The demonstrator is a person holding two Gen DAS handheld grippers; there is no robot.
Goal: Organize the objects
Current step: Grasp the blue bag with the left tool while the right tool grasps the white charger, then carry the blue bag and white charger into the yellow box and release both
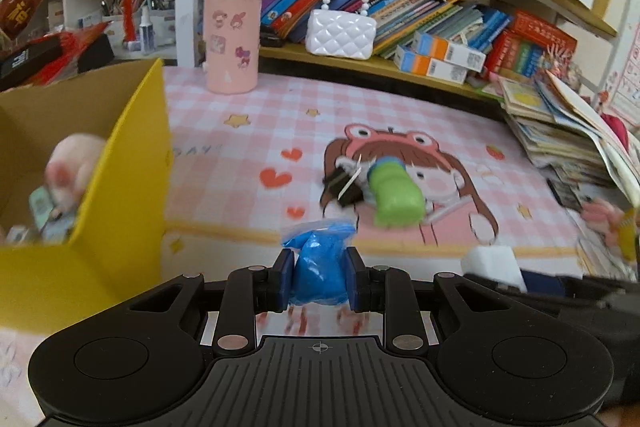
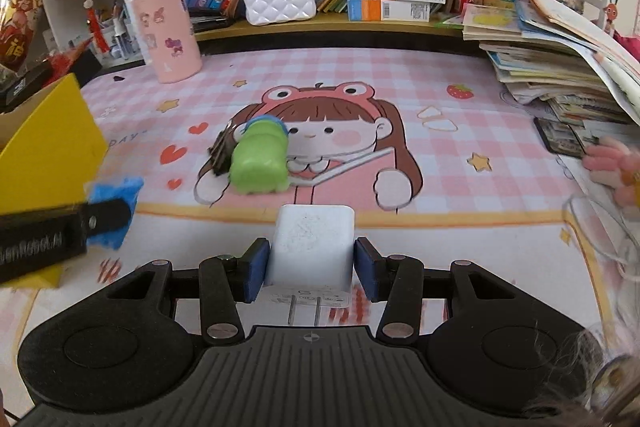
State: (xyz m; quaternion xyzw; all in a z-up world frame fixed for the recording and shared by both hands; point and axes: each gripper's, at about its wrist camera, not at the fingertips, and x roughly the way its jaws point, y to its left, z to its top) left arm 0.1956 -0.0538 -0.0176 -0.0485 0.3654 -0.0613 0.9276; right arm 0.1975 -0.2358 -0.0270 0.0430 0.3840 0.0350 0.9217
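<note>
My left gripper is shut on a small bag of blue clay, held above the pink checked mat beside a yellow cardboard box. Inside the box lie a pink round toy and a few small items. My right gripper is shut on a white plug charger, its two prongs pointing back at the camera. In the right wrist view the left gripper with the blue clay bag shows at the left by the yellow box. A green toy bottle and a dark clip lie on the mat's middle.
A pink sticker-covered cylinder stands at the back left. A white quilted toy purse and rows of books fill the shelf behind. A leaning stack of booklets crowds the right side, with a pink plush item near it.
</note>
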